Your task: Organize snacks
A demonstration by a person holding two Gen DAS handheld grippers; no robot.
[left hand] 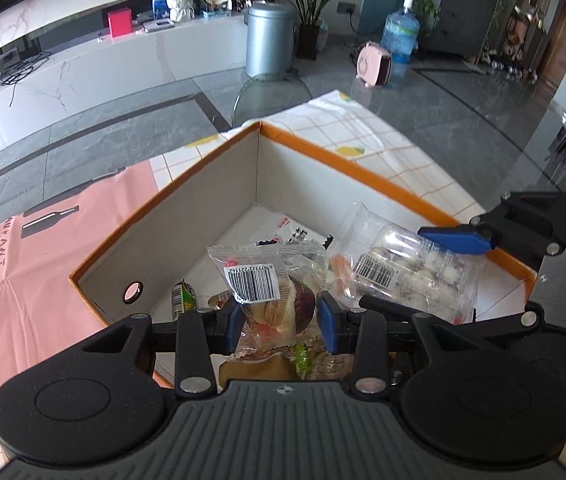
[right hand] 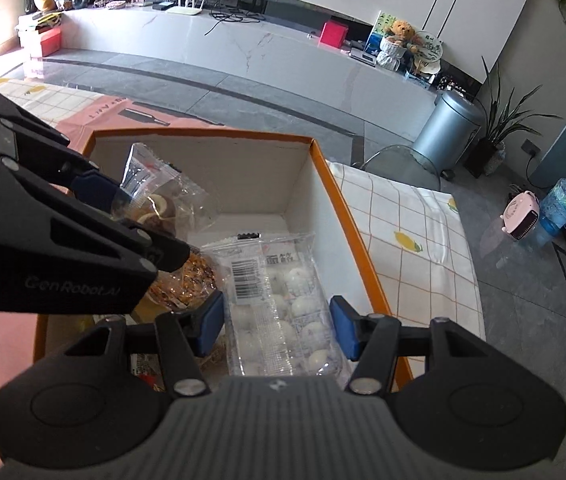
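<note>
**Q:** Left wrist view first: how far along does the sorting look?

**R:** Partway, as a judgement. The orange-rimmed box (left hand: 363, 168) already holds several packets on its floor: a printed white one near the far corner, a green packet (left hand: 184, 296) by the near wall, and others hidden under the claws. The left claw (left hand: 279, 320) is clamped on a clear pastry packet (left hand: 271, 280), held above the box interior. The right claw (right hand: 277, 326) grips a clear tray packet of white round sweets (right hand: 279, 300), also over the box, toward its right-hand wall. Neither packet has been let go, so both drops remain. Whether more snacks wait outside the box cannot be told.

**Q:** What writing can be read?

**R:** Each held packet carries a barcode sticker; the pastry one's digits are too small to trust. The sweets packet shows Chinese characters, possibly "面筋". The left claw's arm, seen from the right wrist, reads "GenRobot.AI". Beside the box, the pink mat (left hand: 43, 264) on the counter (left hand: 383, 148) shows a bottle drawing and letters ending "…URANT".
</note>
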